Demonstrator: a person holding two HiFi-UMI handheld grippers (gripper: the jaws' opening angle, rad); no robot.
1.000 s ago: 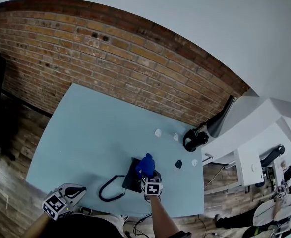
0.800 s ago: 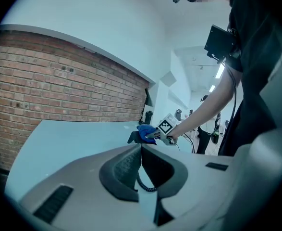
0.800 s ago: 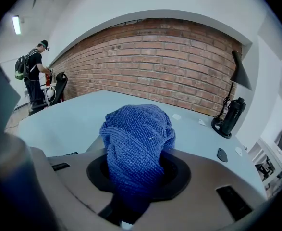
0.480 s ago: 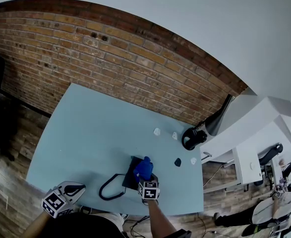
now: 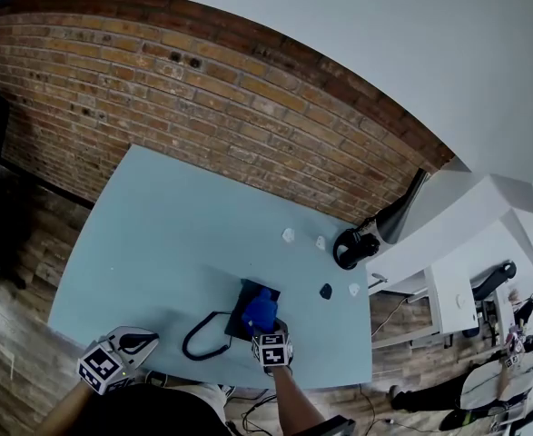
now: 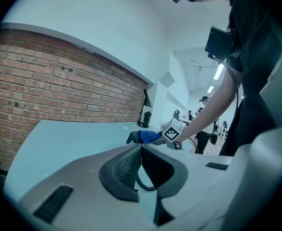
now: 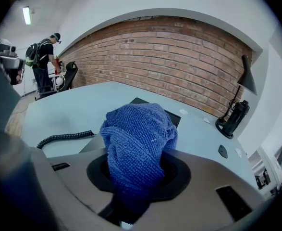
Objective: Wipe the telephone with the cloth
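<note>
Near the counter's front edge, the right hand-held gripper clamps the blue cloth over the black telephone, wiping seemingly mid-course; the left hand-held gripper hangs aside, jaws together.

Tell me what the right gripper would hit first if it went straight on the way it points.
Probably the telephone, just beyond the cloth it grips, though depth is unclear.

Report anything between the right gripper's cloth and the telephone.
Nothing visible. The right gripper holds the blue cloth right over the telephone; its coiled cord lies off to the left side.
</note>
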